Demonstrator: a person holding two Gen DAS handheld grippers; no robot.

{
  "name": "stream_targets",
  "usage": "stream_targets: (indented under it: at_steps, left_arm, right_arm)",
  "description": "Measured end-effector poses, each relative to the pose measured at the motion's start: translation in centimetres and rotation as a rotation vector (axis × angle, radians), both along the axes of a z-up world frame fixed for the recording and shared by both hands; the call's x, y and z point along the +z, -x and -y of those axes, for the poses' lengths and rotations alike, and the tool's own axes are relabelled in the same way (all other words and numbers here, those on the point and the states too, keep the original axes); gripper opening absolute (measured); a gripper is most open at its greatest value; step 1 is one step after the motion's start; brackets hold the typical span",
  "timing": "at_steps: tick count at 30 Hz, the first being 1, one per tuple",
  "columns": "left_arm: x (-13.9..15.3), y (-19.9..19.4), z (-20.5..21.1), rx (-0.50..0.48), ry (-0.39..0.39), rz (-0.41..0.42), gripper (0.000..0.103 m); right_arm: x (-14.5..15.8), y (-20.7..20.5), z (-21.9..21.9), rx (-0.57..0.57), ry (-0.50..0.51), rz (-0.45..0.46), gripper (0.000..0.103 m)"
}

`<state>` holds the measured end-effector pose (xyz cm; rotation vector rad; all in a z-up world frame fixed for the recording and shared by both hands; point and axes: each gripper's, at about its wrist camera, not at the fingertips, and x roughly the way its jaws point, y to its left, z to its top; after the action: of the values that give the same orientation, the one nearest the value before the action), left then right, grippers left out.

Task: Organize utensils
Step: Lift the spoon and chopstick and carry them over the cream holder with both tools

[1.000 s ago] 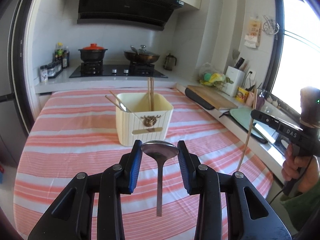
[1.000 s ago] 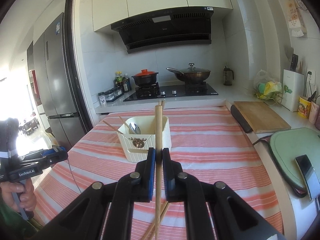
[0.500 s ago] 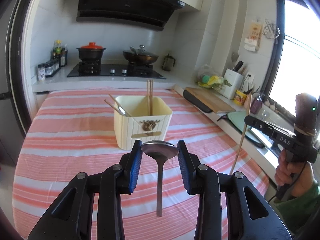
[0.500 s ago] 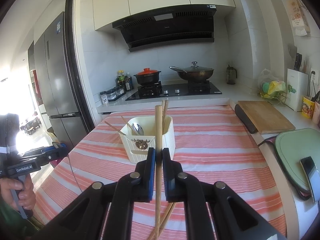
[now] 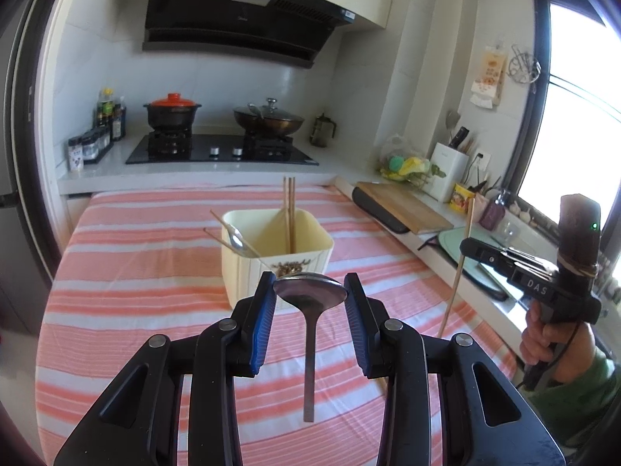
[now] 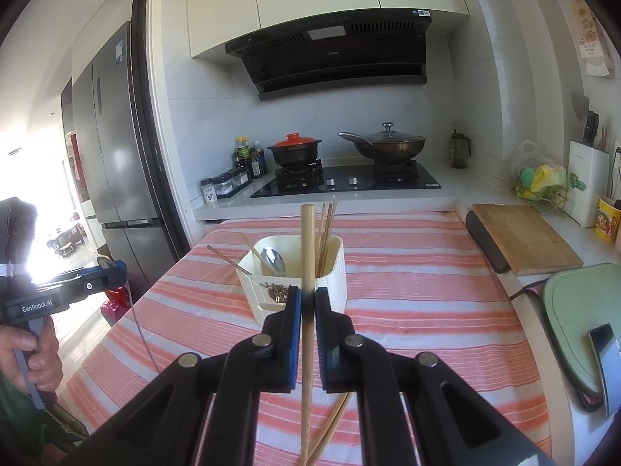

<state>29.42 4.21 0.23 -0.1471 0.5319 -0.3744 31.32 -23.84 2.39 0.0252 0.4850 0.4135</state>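
A spoon (image 5: 309,295) is held by its bowl between the jaws of the left gripper (image 5: 310,299), handle hanging down. A chopstick (image 6: 307,272) is clamped upright in the narrow jaws of the right gripper (image 6: 307,303). Both are held above the striped table (image 6: 427,291), near its middle, where a cream box (image 6: 333,272) (already holding chopsticks and a spoon) is set.

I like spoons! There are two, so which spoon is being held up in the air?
The spoon pinched by its bowl in the left claw; the other spoon leans inside the cream holder.
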Motion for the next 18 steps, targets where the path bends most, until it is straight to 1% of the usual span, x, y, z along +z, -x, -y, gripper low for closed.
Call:
stream_targets:
  at_steps: [2,5,9,13,15,18]
  left_arm:
    - [0.8,-0.8,-0.1,0.000,0.001,0.002,0.036]
    - [2.5,-2.2,-0.4,-0.005,0.023,0.012,0.036]
    - [4.8,-4.6,-0.6,0.005,0.041,0.034,0.036]
    - [7.2,-8.1,-0.5,0.022,0.052,0.068,0.036]
    - [8.1,-10.1,-0.3,0.042,0.045,0.089,0.036]
    - [8.3,-13.4,0.0,0.075,0.046,0.106,0.036]
  right_arm:
    - [0.3,-0.5,-0.2,0.004,0.003,0.004,0.007]
    - [1.1,-1.7,-0.5,0.007,0.019,0.023,0.007]
    - [3.1,-4.5,-1.1,0.005,0.029,0.072,0.007]
    - [5.4,-8.2,-1.8,0.002,-0.014,0.128,0.007]
    - [6.4,-10.1,-2.5,0.005,-0.040,0.161,0.007]
    - [7.4,-12.9,-3.6,0.009,-0.082,0.209,0.007]
